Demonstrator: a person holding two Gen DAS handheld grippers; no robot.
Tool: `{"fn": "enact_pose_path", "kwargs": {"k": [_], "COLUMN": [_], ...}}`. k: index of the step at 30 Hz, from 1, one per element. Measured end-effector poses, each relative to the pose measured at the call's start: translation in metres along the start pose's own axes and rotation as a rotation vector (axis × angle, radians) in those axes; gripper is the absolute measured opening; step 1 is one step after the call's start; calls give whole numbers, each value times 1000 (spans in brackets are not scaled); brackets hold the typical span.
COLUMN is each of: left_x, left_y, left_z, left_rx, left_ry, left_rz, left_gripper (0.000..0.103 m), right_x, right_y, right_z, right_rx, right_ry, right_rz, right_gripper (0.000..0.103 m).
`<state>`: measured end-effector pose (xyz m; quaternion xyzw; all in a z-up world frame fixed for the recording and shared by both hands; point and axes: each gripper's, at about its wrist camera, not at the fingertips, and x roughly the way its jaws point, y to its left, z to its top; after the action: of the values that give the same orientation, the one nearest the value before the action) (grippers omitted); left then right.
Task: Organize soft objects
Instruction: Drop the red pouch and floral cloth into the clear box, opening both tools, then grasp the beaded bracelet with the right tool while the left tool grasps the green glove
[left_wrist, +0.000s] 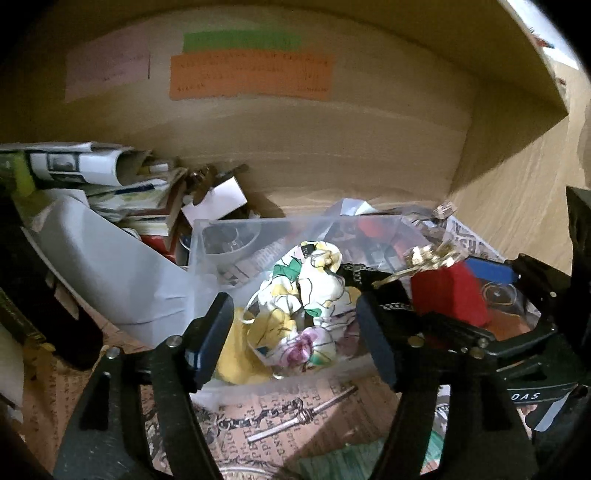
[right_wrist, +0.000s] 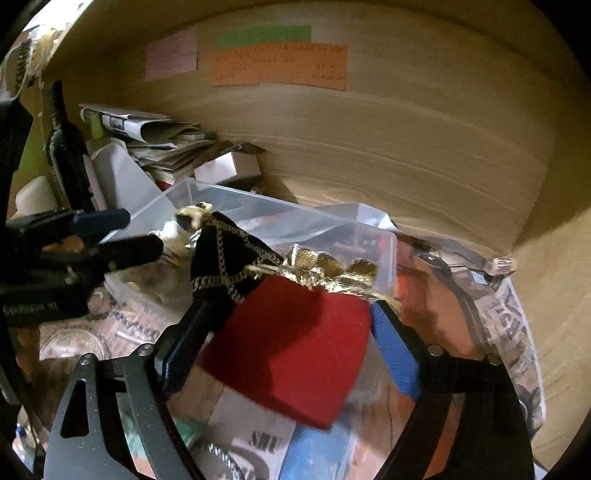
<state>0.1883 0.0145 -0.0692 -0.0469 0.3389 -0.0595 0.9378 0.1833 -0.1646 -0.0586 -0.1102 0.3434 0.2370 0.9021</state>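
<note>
A clear plastic bin (left_wrist: 229, 229) stands on a shelf. Inside lies a crumpled floral cloth (left_wrist: 306, 310), white with yellow, green and pink, over a yellow cloth (left_wrist: 236, 354). My left gripper (left_wrist: 295, 332) is open, its fingers on either side of the floral cloth, above the bin. My right gripper (right_wrist: 284, 325) is shut on a red velvet pouch (right_wrist: 291, 350) with a gold bow (right_wrist: 328, 273), held at the bin's rim (right_wrist: 258, 203). A black pouch with gold trim (right_wrist: 221, 254) hangs beside it. The red pouch also shows in the left wrist view (left_wrist: 447, 291).
The wooden shelf back (left_wrist: 332, 155) carries orange, green and pink notes (left_wrist: 251, 74). Stacked papers and magazines (left_wrist: 92, 166), a grey tray (left_wrist: 103, 266) and a small white box (left_wrist: 214, 199) lie left. A dark bottle (right_wrist: 62, 147) stands far left. Printed paper (left_wrist: 295, 413) lines the shelf.
</note>
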Motion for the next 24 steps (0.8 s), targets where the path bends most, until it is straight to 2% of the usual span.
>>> {"fn": "enact_pose_path", "kwargs": {"k": [5, 10, 13, 17, 24], "left_x": [-23, -46, -55, -57, -35], "left_y": [-4, -12, -20, -30, -37], "left_z": [-4, -19, -32, -52, -88], "left_rx": [5, 21, 32, 40, 20], "left_ry": [-23, -27, -21, 27, 138], "left_rz": [-5, -21, -30, -56, -84], "left_gripper": [75, 89, 92, 93, 94], "right_x": [-16, -46, -61, -70, -57], "right_y": [-1, -1, 0, 6, 17], "right_z": [-5, -13, -21, -38, -74], "right_rx": [7, 18, 27, 35, 53], "right_ry": [-11, -62, -88, -94, -6], "right_rz": [-8, -18, -10, 3, 38], "right_gripper": [86, 87, 95, 97, 97]}}
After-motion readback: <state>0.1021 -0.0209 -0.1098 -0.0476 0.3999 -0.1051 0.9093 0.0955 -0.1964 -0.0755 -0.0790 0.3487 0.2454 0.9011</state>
